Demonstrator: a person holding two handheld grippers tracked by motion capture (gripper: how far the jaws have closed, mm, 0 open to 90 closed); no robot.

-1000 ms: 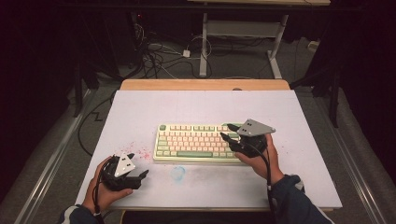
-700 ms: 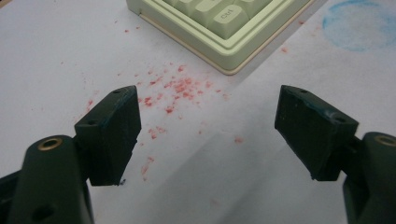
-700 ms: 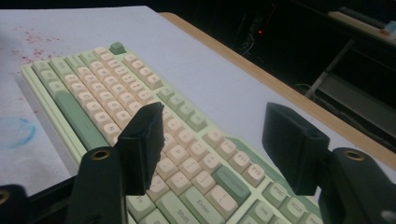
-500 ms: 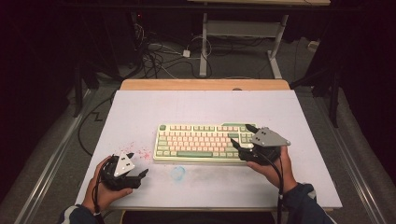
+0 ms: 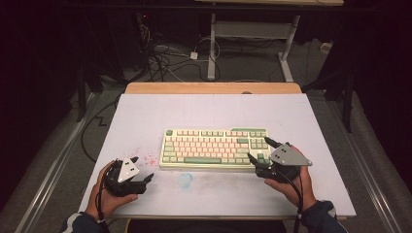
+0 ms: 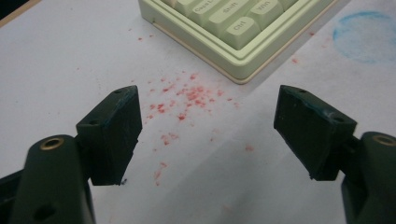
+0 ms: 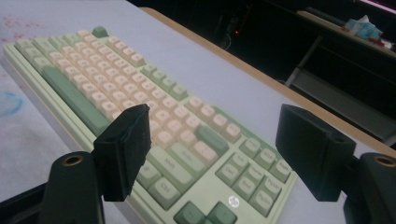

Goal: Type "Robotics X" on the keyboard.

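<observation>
A pale green keyboard (image 5: 214, 148) with pink and green keys lies flat in the middle of the white table. My right gripper (image 5: 259, 148) hovers at its front right corner, open, with nothing between the jaws. In the right gripper view the gripper (image 7: 215, 149) looks along the keyboard (image 7: 116, 88) from just above the arrow keys and number block. My left gripper (image 5: 145, 180) rests near the table's front left, apart from the keyboard. Its own view shows the gripper (image 6: 208, 126) open and empty, the keyboard's corner (image 6: 233, 32) a short way ahead.
Red specks (image 6: 187, 98) stain the white table surface (image 5: 301, 121) between the left gripper and the keyboard. A blue chalky ring (image 5: 184, 179) marks the surface in front of the keyboard. A wooden strip (image 5: 214, 88) edges the far side; cables (image 5: 160, 58) and desk legs lie beyond.
My right gripper has drawn back from over the keyboard's right half, moving right and toward the person, to the front right corner. The left gripper and the keyboard have stayed put.
</observation>
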